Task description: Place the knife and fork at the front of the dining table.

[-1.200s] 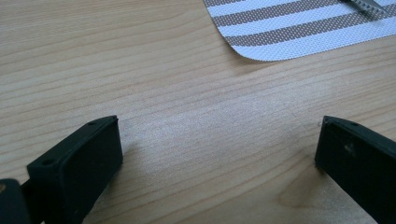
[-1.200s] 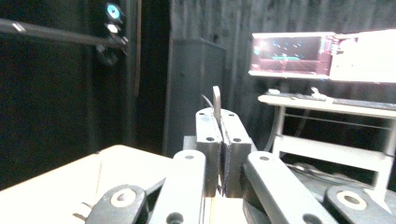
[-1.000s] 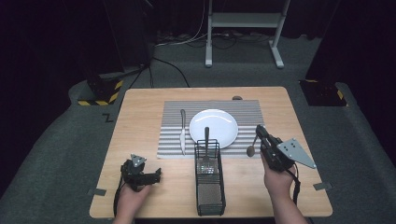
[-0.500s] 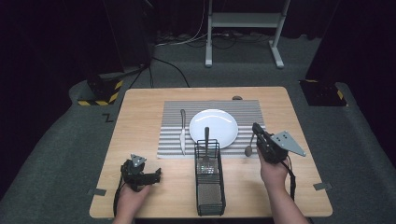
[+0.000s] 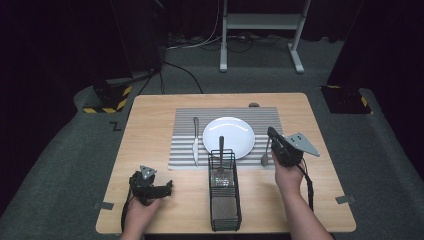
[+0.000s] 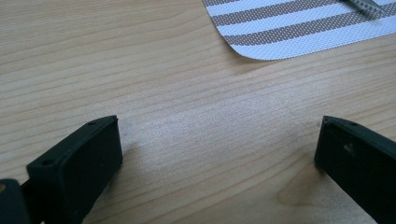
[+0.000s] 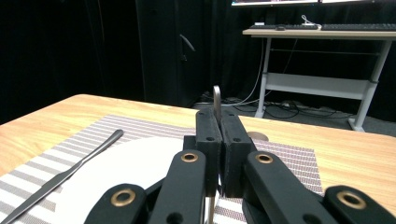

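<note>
Right gripper (image 5: pixel 270 134) seen in the high view at the right edge of the striped placemat (image 5: pixel 182 150), just right of the white plate (image 5: pixel 229 136). Jaws pressed together on a thin metal handle (image 7: pixel 216 102), which stood upright out of the top of the pads in the right gripper view and ran down between them. Head of the same utensil (image 5: pixel 264 160) seen in the high view at the placemat's near right edge, just beside the plate; whether spoon or fork could not be told. Whether the head rested on the mat or hung just above it could not be told.

Left gripper (image 5: pixel 167 189) held low at the near left of the wooden table (image 5: pixel 145 125), well apart from the placemat's near corner. Jaws wide apart in the left gripper view, nothing between them but bare wood; a rounded corner of the placemat (image 6: pixel 299 28) visible beyond.

Knife (image 5: pixel 195 141) lay on the placemat left of the plate, touching neither gripper; also seen in the right gripper view (image 7: pixel 65 175) beside the plate (image 7: pixel 135 172).

Black wire caddy (image 5: pixel 224 192) stood at the near middle of the table, between the two hands, with one utensil handle (image 5: pixel 221 146) rising upright from its far end, overlapping the plate's near rim in that view.
</note>
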A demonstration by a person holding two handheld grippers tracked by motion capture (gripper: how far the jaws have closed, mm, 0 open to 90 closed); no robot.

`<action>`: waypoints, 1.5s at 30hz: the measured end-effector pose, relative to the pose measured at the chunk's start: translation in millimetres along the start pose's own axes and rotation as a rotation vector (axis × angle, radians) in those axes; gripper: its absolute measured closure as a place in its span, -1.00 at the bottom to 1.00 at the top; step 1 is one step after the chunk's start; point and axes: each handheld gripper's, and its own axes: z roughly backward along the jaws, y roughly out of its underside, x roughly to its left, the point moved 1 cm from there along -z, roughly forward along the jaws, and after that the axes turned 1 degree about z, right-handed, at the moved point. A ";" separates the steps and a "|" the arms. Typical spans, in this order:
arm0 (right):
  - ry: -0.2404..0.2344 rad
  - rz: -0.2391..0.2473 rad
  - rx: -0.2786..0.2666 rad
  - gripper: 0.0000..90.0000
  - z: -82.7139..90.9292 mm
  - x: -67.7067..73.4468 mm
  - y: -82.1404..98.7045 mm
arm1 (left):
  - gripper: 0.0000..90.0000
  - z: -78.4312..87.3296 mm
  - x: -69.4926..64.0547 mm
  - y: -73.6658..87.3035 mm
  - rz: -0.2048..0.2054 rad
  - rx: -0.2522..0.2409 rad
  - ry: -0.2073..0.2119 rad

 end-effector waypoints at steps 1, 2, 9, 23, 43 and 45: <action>0.004 -0.003 0.000 0.96 -2.1 -0.5 0.1 | -0.98 0.0 0.0 0.0 0.000 0.000 0.000; 0.009 -0.004 0.000 0.96 -4.3 -1.2 0.2 | -0.98 0.0 0.0 0.0 0.000 0.000 0.000; 0.018 -0.021 0.020 0.95 -19.6 -3.8 -0.5 | -0.98 0.2 0.0 0.1 -0.002 0.000 -0.001; 0.025 -0.035 0.083 0.94 -55.2 -12.6 1.4 | -0.98 0.1 0.0 0.1 -0.002 0.000 0.000; 0.045 -0.049 0.188 0.90 -102.0 -25.4 16.1 | -0.97 0.5 -0.1 0.4 -0.002 -0.002 -0.004; 0.055 -0.065 0.203 0.89 -106.4 -29.4 19.2 | -0.97 0.5 -0.1 0.4 -0.002 -0.002 -0.004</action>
